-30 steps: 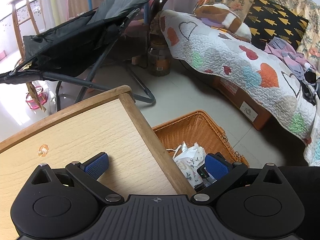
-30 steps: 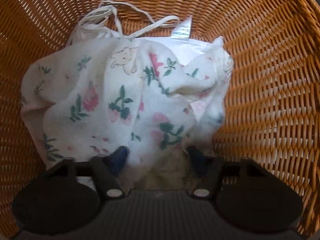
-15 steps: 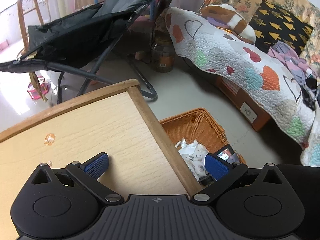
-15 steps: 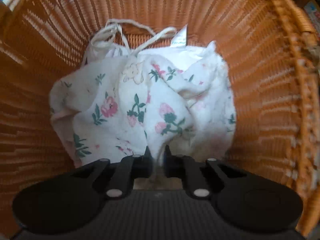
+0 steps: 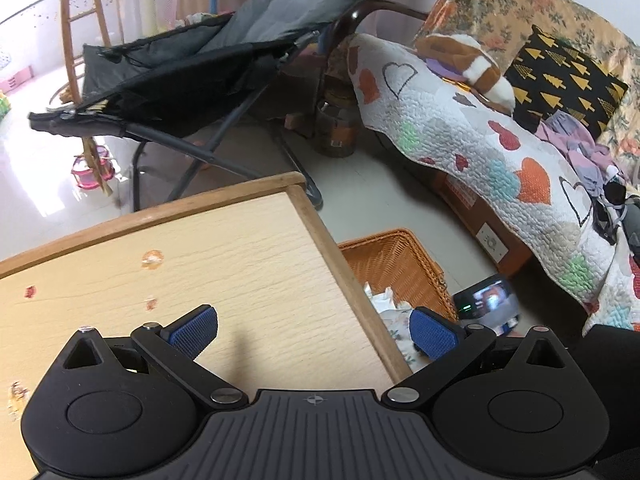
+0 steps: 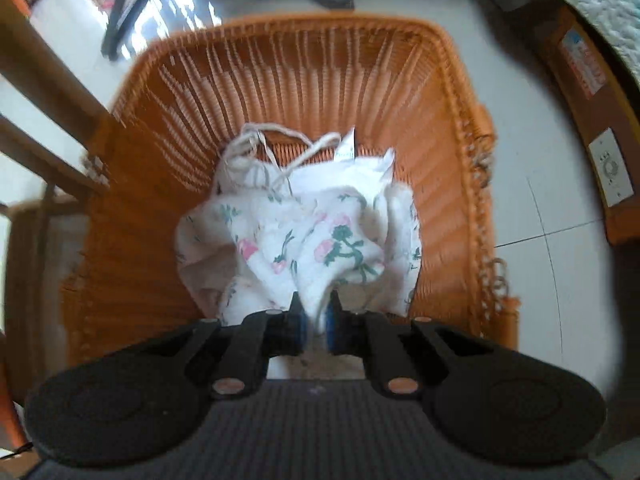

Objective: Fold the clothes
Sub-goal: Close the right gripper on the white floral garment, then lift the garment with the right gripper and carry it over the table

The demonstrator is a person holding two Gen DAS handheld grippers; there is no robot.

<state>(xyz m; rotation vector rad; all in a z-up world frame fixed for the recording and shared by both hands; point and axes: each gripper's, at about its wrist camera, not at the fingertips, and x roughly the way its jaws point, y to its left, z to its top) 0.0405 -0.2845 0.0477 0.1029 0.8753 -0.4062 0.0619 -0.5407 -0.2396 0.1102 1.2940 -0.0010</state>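
Note:
A white garment with pink and green flowers [image 6: 316, 232] hangs bunched over the orange wicker basket [image 6: 168, 128]. My right gripper [image 6: 315, 320] is shut on a fold of its near edge, and its thin straps trail toward the basket's far wall. In the left wrist view, my left gripper [image 5: 314, 330] stands open above the right corner of the light wooden table [image 5: 224, 256], holding nothing. A bit of the floral garment [image 5: 386, 300] and the basket [image 5: 392, 256] show just beyond the table edge, below and to the right.
A black folding lounge chair [image 5: 192, 60] stands behind the table. A sofa with a heart-patterned quilt [image 5: 472, 148], a black cushion and a heap of clothes [image 5: 580, 148] runs along the right. A wooden table leg [image 6: 44, 68] is left of the basket.
My right gripper went from open to shut on the garment and rose, lifting the cloth up out of the basket. The left gripper drifted left over the table, still open.

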